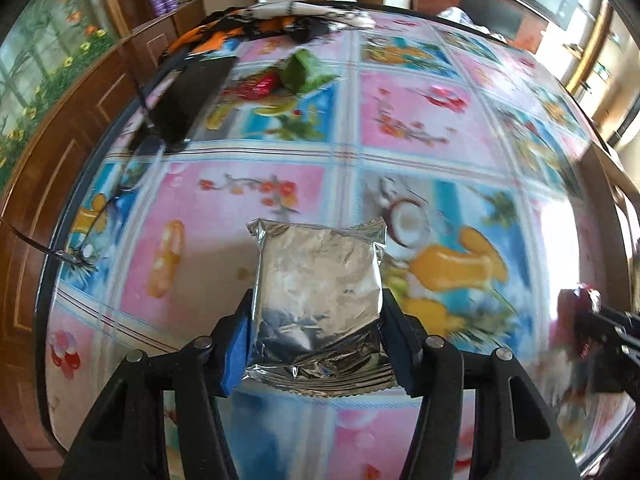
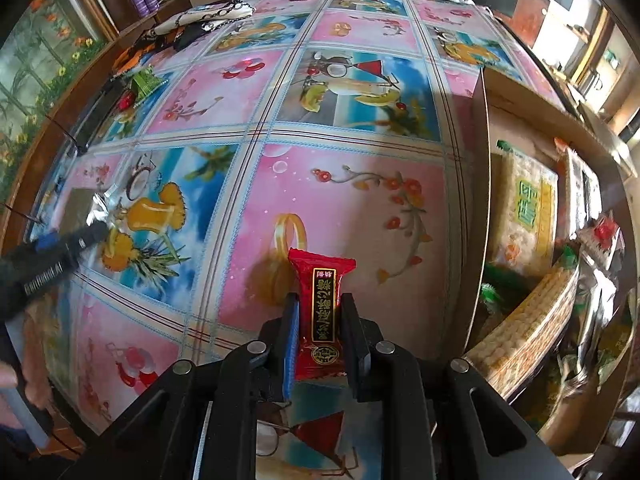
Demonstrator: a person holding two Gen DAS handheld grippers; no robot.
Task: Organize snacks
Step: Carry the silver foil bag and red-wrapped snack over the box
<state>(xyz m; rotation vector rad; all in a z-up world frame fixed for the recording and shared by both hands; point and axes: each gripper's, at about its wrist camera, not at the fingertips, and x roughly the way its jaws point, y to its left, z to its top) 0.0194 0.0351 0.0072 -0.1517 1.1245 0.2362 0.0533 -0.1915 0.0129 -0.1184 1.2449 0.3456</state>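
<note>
A crinkled silver foil packet (image 1: 318, 280) sits upright between the jaws of my left gripper (image 1: 316, 308), whose pads press on its two sides just above the flowered tablecloth (image 1: 420, 120). My right gripper (image 2: 320, 304) is shut on a red snack packet (image 2: 320, 280) with gold characters on a black strip, held over the pink square of the cloth. In the right wrist view the left gripper (image 2: 86, 234) shows at the left edge with the silver packet (image 2: 100, 202). The left wrist view has the right gripper (image 1: 582, 320) at its right edge, blurred.
An open cardboard box (image 2: 482, 168) holding several snack packs stands at the table's right side. A green packet (image 1: 310, 70) and a small red one (image 1: 262, 82) lie at the far left, beside a flat black object (image 1: 188, 96) and glasses (image 1: 140, 160). Patterned cloth (image 1: 248, 24) lies along the far edge.
</note>
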